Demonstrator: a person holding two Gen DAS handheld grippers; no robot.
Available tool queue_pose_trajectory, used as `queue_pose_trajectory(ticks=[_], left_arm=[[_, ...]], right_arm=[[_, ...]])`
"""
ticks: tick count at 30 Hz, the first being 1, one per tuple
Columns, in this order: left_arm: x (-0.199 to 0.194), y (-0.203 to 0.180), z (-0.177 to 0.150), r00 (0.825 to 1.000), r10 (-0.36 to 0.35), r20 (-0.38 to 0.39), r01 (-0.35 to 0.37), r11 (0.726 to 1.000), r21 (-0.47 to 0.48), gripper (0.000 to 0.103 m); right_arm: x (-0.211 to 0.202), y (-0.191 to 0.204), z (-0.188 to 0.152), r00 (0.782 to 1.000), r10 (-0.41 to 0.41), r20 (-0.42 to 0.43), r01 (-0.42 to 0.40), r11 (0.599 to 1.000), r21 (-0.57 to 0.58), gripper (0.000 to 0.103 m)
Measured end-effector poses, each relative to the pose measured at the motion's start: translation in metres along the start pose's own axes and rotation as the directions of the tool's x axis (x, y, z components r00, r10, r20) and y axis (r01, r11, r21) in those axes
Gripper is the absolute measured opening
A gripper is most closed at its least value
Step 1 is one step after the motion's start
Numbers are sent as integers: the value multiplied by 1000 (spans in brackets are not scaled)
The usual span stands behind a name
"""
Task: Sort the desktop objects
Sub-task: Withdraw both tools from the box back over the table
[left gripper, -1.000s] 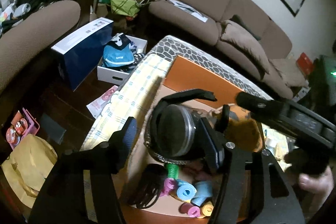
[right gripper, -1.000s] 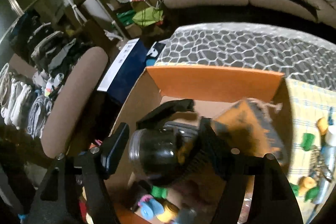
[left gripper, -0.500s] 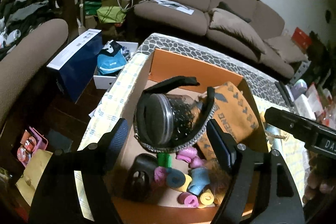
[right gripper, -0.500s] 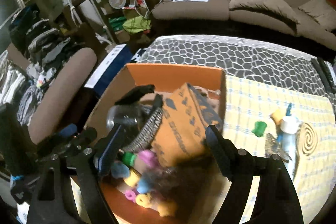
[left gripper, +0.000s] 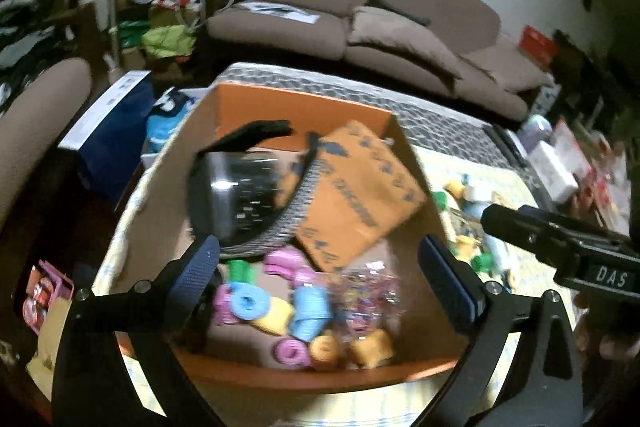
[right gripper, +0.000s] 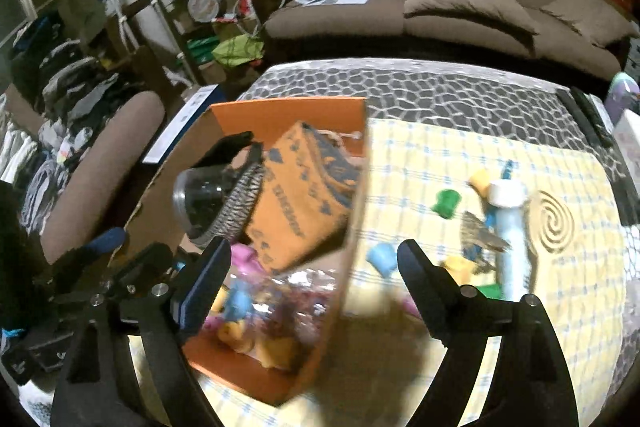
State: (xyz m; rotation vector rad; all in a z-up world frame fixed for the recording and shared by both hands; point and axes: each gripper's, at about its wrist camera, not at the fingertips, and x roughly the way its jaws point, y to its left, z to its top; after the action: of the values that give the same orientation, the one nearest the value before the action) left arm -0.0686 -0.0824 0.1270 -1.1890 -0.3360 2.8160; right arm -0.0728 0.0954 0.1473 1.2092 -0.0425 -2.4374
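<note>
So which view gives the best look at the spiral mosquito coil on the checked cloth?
The right wrist view. The spiral coil lies there in full on the checked cloth, right of the orange box, unobstructed. In the left wrist view the coil cannot be made out: that side is taken up by the right gripper and blurred clutter.

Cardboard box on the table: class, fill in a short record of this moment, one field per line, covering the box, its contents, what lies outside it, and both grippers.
Container: open cardboard box on a yellow checked cloth
Inside: clear jar on its side, orange packet, foam rollers, small plastic bag
Outside, on the cloth: white-capped bottle, spiral coil, green roller
Left gripper: jaws opening, nothing between them
Right gripper: jaws opening, straddling the box wall, not gripping it
</note>
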Motion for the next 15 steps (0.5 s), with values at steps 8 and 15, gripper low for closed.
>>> queue_pose_trajectory(ticks=[8, 15], left_arm=[[5, -57, -9, 996, -90, 3, 89, 991, 98, 103], [15, -98, -23, 991, -131, -24, 134, 975, 177, 103]], right_arm=[[-34, -70, -17, 994, -98, 52, 93, 990, 102, 89], [-41, -134, -36, 985, -164, 56, 147, 962, 231, 91]])
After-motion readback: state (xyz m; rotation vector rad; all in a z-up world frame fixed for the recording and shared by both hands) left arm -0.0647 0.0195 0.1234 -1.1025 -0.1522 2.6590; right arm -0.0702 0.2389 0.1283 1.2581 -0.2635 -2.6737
